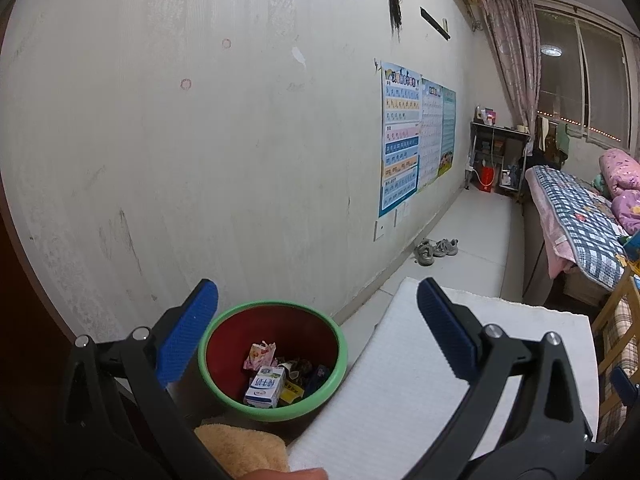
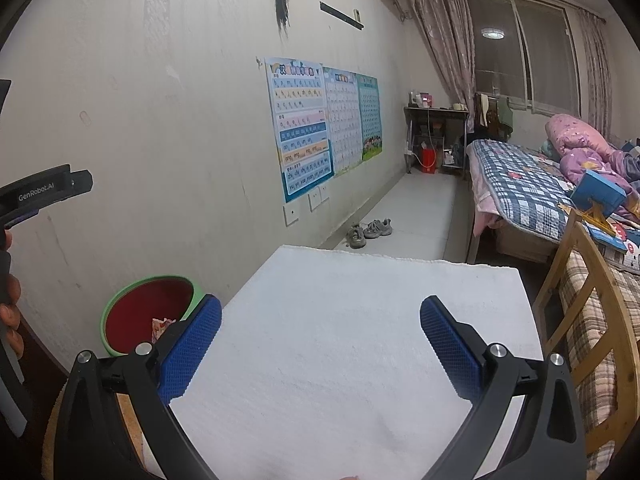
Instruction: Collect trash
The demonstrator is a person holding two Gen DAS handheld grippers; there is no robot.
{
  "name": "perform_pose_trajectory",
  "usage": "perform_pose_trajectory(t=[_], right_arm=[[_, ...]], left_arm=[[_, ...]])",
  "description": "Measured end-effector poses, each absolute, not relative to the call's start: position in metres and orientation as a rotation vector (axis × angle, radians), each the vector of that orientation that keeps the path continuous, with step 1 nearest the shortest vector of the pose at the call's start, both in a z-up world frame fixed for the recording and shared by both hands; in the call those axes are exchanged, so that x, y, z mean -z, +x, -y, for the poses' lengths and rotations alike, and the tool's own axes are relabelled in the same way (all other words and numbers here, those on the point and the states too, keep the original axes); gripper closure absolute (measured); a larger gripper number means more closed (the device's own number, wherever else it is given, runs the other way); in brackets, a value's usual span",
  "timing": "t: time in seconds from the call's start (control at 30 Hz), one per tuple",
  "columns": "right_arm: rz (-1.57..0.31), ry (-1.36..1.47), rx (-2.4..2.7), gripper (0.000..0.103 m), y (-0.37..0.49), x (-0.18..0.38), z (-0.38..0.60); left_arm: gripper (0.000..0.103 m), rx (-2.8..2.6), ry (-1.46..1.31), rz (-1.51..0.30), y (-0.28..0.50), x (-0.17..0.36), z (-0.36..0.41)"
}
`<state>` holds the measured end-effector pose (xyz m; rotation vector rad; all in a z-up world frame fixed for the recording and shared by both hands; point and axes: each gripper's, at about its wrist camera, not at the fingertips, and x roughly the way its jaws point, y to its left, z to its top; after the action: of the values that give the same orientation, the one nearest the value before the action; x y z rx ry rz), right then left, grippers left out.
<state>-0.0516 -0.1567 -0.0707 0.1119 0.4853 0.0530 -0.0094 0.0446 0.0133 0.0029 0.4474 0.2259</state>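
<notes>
— What sort of place are we looking at?

— A lived-in bedroom in a home. A bed (image 2: 516, 184) with a plaid cover is sitting at the right of the frame, with pink bedding (image 2: 576, 140) lying bundled on it.

— Anything else pointing that way?

— Children's learning charts (image 2: 316, 124) are hanging mid-wall, curtains (image 2: 444, 36) are flanking the window at upper right, and shoes (image 2: 370, 232) are lying on the floor by the wall.

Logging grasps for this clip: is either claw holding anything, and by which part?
Nothing is held. The left claw and right claw are both open and empty.
</notes>
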Motion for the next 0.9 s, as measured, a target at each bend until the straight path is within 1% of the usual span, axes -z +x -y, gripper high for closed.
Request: perform_pose_trajectory(t=[0.9], right_arm=[[-0.516, 0.096, -0.057, 0.007, -0.0481, 0.0781, 0.155]], left_arm=[[0.005, -0.253, -0.02, -0.483, -0.0029, -0.0056, -0.0549]])
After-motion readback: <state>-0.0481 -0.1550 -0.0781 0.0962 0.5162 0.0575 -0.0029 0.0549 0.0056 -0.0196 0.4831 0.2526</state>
